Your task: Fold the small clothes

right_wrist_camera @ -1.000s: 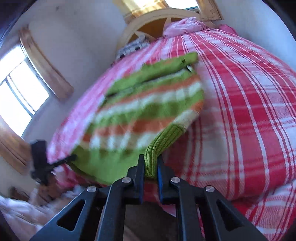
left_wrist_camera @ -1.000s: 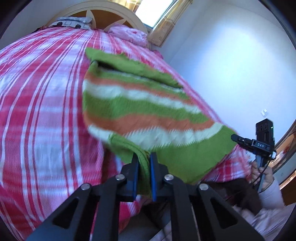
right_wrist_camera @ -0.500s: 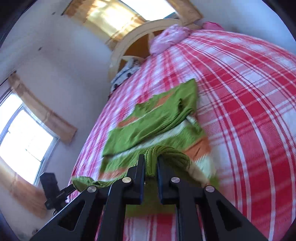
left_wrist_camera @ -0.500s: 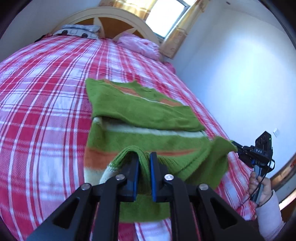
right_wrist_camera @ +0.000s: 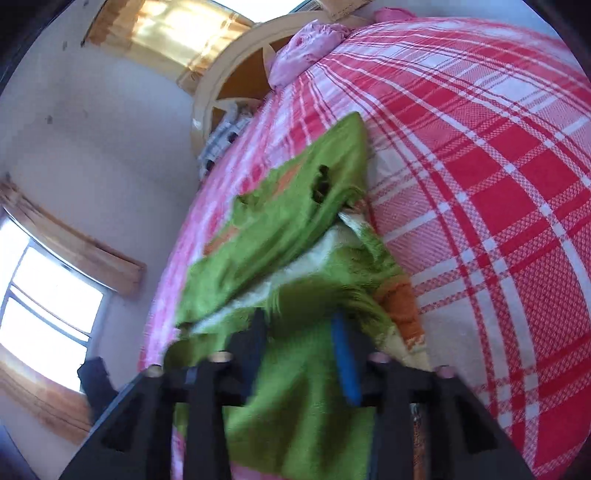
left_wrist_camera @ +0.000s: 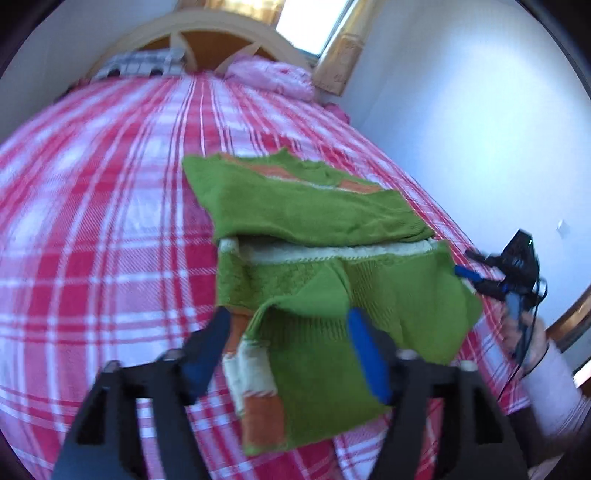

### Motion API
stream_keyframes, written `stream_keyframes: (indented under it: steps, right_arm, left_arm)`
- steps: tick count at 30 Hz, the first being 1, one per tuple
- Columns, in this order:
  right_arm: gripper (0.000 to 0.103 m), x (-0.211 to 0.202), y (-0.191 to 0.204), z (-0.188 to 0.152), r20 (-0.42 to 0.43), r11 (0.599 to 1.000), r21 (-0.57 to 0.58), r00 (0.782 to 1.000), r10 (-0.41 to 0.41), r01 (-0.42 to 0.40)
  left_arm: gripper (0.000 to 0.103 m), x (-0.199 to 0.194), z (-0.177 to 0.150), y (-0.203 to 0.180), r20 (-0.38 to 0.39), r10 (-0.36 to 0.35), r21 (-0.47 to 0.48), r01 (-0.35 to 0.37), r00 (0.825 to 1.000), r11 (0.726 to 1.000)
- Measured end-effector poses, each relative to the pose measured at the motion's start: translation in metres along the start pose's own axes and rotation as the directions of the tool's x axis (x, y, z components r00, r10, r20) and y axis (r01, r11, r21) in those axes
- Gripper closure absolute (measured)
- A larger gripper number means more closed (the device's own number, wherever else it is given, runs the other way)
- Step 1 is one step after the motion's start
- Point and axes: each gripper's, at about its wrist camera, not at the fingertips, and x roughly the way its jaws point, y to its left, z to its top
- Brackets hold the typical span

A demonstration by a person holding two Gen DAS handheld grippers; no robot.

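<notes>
Two grippers frame the scene, each with its jaws just opened and standing wide. In the left wrist view, the left gripper (left_wrist_camera: pixel 288 343) spreads its blue-padded fingers (left_wrist_camera: pixel 365 354) over the near hem of a green, orange and white striped knitted sweater (left_wrist_camera: pixel 314 221); we see knit between the pads, but neither pad presses on it. The sweater lies on the red-and-white plaid bedspread (left_wrist_camera: pixel 92 221), just right of centre, with one green layer folded across its far half and a loose green flap lying over the near half. At 3 o'clock, the right gripper (left_wrist_camera: pixel 476 278), held in a hand (left_wrist_camera: pixel 524 332) with a pale sleeve (left_wrist_camera: pixel 554 398), hovers at the sweater's right edge. At 12 o'clock stand a cream arched headboard (left_wrist_camera: pixel 221 26), a grey checked pillow (left_wrist_camera: pixel 136 66) and a pink pillow (left_wrist_camera: pixel 269 75).

In the right wrist view, we see the right gripper (right_wrist_camera: pixel 301 343) parted over the same sweater (right_wrist_camera: pixel 280 229), with green knit between the fingers; the blur hides any contact. The bedspread (right_wrist_camera: pixel 498 184) fills 2 to 4 o'clock. A window (right_wrist_camera: pixel 44 306) with a tan curtain valance (right_wrist_camera: pixel 70 240) sits at 8 o'clock.
</notes>
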Motion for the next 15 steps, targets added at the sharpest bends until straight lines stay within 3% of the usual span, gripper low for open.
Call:
stream_keyframes:
  steps: [3,6,12,15]
  right_arm:
    - [0.039,-0.023,0.01,0.0,0.08,0.999,-0.019,0.996,0.05,-0.048]
    - [0.039,-0.04,0.022,-0.005,0.138,0.997,-0.076,0.99,0.023,-0.012]
    - [0.039,-0.039,0.043,-0.026,0.123,0.969,-0.209,0.987,-0.108,0.132]
    - [0.039,-0.043,0.043,-0.035,0.121,0.965,-0.22,0.986,-0.114,0.139]
  left_arm:
    - [0.028,-0.008,0.001,0.003,0.028,-0.059,0.026,0.059,0.998,0.998]
    - [0.028,0.003,0.003,-0.008,0.024,-0.022,0.109,0.019,0.999,0.994]
    - [0.028,0.044,0.012,-0.009,-0.02,0.009,0.114,-0.007,1.0,0.993]
    - [0.035,0.065,0.011,-0.007,-0.079,0.02,0.109,-0.011,0.997,0.994]
